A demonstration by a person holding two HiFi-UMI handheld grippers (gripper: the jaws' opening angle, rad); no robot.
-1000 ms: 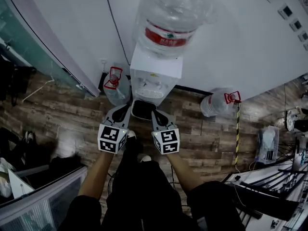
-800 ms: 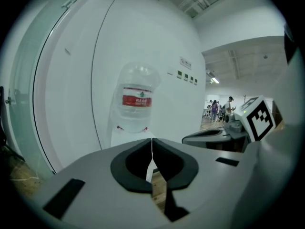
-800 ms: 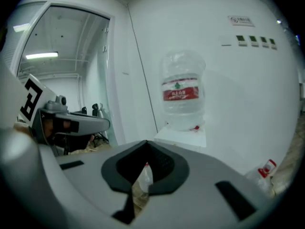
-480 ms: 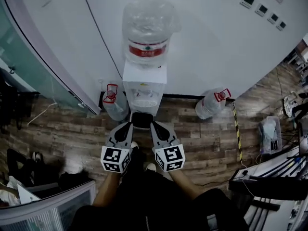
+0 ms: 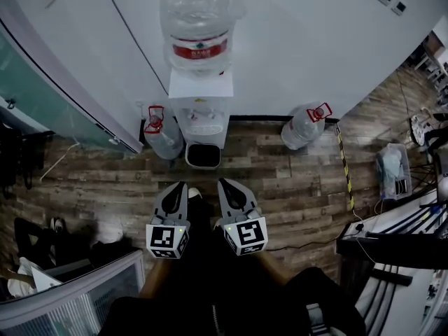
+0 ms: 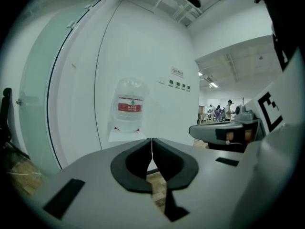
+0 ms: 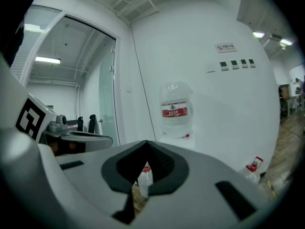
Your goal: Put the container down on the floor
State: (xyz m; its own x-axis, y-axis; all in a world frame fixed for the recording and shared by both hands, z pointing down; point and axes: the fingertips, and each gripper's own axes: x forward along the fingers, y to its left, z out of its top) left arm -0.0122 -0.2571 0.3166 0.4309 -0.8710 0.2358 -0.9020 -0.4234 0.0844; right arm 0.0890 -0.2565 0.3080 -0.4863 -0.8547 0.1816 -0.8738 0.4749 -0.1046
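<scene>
The container [image 5: 203, 156], a small white bin with a dark rim, stands on the wooden floor [image 5: 294, 180] against the foot of the white water dispenser [image 5: 201, 107]. My left gripper [image 5: 178, 186] and right gripper [image 5: 225, 184] hover side by side nearer to me, apart from the container, and neither holds anything. In the left gripper view the left gripper [image 6: 151, 149] has its jaws pressed together with nothing between them. The right gripper [image 7: 146, 146] is likewise shut and empty in the right gripper view.
A large water bottle [image 5: 197, 26] sits on top of the dispenser. Two spare jugs with red handles lie on the floor, one to its left [image 5: 161, 137] and one to its right [image 5: 302, 126]. A glass partition [image 5: 42, 96] runs along the left; cables and equipment [image 5: 392, 180] crowd the right.
Both grippers have drawn back toward me from the container, which now stands alone on the floor by the dispenser. The head camera has risen and pulled away.
</scene>
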